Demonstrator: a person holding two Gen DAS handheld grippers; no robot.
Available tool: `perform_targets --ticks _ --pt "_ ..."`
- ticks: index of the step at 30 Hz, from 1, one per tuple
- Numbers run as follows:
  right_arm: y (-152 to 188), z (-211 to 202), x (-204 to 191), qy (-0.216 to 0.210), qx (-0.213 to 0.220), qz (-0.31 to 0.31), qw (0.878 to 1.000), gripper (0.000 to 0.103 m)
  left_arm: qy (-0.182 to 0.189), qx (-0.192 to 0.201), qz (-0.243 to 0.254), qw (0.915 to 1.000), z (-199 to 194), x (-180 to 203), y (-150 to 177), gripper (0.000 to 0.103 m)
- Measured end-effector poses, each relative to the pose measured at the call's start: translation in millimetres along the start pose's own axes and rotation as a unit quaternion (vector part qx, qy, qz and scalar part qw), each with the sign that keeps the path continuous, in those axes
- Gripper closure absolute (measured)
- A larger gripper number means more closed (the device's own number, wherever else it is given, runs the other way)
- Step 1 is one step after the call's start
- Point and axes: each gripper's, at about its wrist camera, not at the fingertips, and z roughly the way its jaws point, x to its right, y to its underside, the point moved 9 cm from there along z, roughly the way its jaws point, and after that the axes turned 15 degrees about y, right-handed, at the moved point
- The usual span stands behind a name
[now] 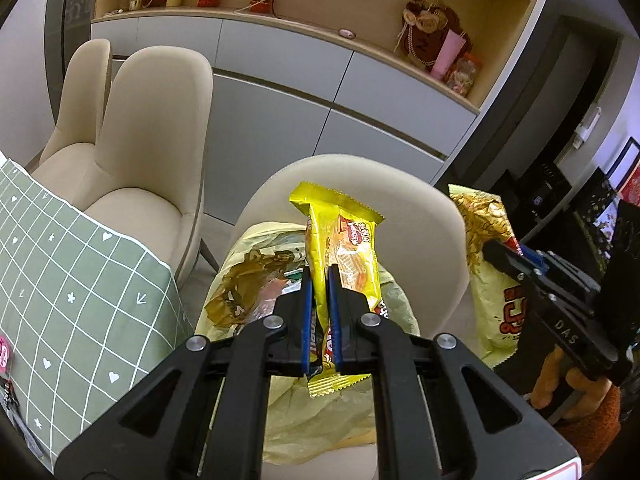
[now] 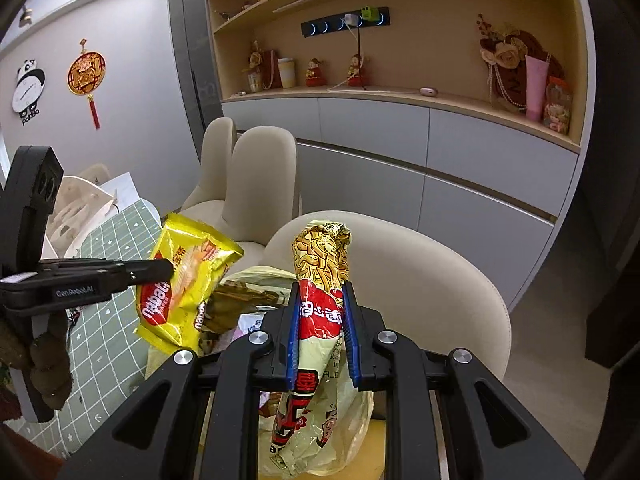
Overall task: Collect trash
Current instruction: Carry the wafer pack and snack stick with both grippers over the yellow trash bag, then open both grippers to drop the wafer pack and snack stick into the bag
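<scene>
My left gripper (image 1: 319, 270) is shut on a yellow wafer packet (image 1: 344, 240), held upright over an open pale yellow plastic bag (image 1: 256, 280) that sits on a beige chair (image 1: 432, 248). In the right wrist view the same wafer packet (image 2: 180, 280) hangs from the left gripper (image 2: 160, 270) at the left. My right gripper (image 2: 321, 288) is shut on a gold, red and cream noodle packet (image 2: 322, 268), also above the plastic bag (image 2: 248, 296). The noodle packet (image 1: 486, 256) and right gripper (image 1: 494, 254) show at the right of the left wrist view.
A table with a green checked cloth (image 1: 80, 280) lies to the left, two more beige chairs (image 1: 152, 128) beside it. A grey cabinet with a wooden shelf of ornaments (image 2: 400, 96) runs along the back wall. A white wooden rack (image 2: 80, 208) stands on the table.
</scene>
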Motion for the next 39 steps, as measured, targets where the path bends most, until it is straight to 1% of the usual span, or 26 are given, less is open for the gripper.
perform_targets --ticks 4,10,17,22,29,32,34,37,39 --pt "3 7 2 -0.005 -0.007 0.007 1.000 0.084 -0.011 -0.011 -0.007 0.9999 11 -5 6 0.096" --pt "9 18 -5 -0.013 -0.019 0.004 1.000 0.084 -0.021 -0.028 -0.008 0.9993 23 -12 16 0.096" --pt "9 26 -12 -0.016 -0.024 -0.006 1.000 0.084 -0.023 -0.035 -0.011 0.9991 29 -18 15 0.096" --pt "10 30 -9 -0.014 -0.028 -0.003 1.000 0.084 -0.023 -0.048 -0.009 0.9985 40 -22 18 0.096" --pt "12 37 0 -0.009 -0.035 0.007 0.999 0.084 -0.054 -0.107 0.005 0.9928 71 -34 32 0.096" --pt "13 39 3 -0.006 -0.037 0.013 0.999 0.084 -0.080 -0.134 0.025 0.9875 83 -36 38 0.095" --pt "15 40 3 -0.004 -0.040 0.018 0.999 0.084 -0.089 -0.152 0.041 0.9835 91 -34 41 0.095" --pt "18 43 6 -0.004 -0.044 0.023 0.999 0.084 -0.093 -0.167 0.049 0.9803 99 -31 44 0.095" --pt "20 45 6 -0.005 -0.046 0.024 0.999 0.084 -0.090 -0.167 0.048 0.9807 100 -33 44 0.094"
